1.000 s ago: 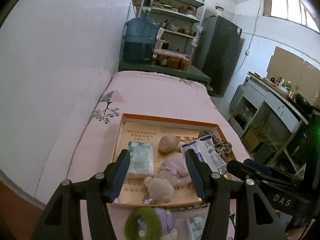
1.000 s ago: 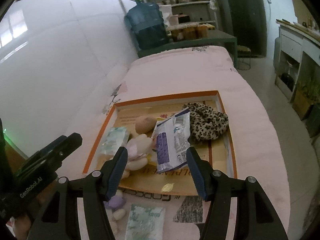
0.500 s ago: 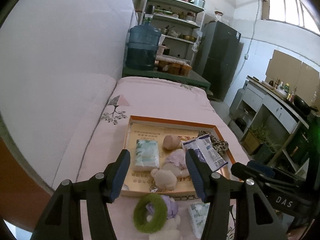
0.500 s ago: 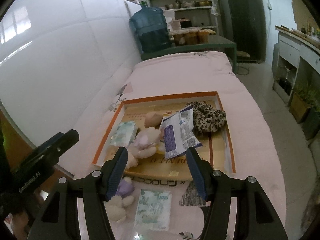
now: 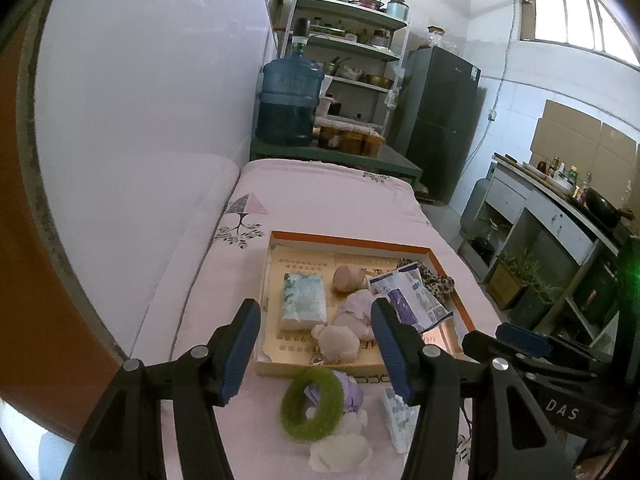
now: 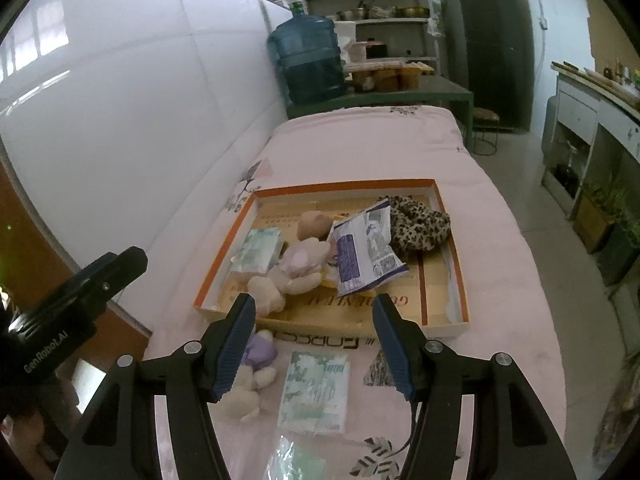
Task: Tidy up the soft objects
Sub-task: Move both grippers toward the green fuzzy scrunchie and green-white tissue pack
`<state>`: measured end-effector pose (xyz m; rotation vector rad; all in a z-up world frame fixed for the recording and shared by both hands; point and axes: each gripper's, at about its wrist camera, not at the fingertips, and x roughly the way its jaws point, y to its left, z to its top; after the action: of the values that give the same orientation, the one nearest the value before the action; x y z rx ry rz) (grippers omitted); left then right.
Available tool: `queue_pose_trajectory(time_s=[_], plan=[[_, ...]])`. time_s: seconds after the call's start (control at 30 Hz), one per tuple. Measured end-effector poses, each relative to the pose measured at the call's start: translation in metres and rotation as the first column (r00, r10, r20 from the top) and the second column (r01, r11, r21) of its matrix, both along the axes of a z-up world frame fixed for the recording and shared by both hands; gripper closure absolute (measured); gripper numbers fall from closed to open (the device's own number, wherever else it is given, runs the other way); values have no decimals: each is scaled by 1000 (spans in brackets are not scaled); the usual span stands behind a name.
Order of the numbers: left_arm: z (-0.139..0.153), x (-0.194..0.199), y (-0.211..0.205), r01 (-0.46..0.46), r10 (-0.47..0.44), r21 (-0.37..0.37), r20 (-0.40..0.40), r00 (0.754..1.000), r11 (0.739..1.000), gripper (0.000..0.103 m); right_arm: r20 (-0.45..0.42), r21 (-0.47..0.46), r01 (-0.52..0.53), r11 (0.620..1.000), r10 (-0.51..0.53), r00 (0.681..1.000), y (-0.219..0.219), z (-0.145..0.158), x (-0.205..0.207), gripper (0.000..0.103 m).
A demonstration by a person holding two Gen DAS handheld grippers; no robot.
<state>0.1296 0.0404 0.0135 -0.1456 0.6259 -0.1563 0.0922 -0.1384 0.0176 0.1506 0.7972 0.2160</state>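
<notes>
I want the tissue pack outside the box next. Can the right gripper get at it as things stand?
Probably yes. The tissue pack lies flat on the bedspread, uncovered, right below the open right gripper; the purple plush sits beside it, apart.

The tray (image 6: pixel 440 204) is edged in orange, with a tan printed floor. The scrunchie (image 6: pixel 418 220) is leopard-spotted in tan and black. The ring (image 5: pixel 312 404) is moss green. The tissue pack (image 6: pixel 314 386) is printed pale green on white. The bed cover (image 6: pixel 380 148) is pale pink with grey leaf motifs. The water jug (image 5: pixel 289 102) is tinted blue.
</notes>
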Motion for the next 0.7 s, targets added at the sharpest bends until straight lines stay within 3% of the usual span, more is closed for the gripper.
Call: queue_pose_trajectory(time_s=[0.7], plan=[[-6, -33, 14, -16, 16, 26, 4, 1000, 1000, 46, -23, -9, -40, 999, 39, 999, 16, -12, -26, 40]])
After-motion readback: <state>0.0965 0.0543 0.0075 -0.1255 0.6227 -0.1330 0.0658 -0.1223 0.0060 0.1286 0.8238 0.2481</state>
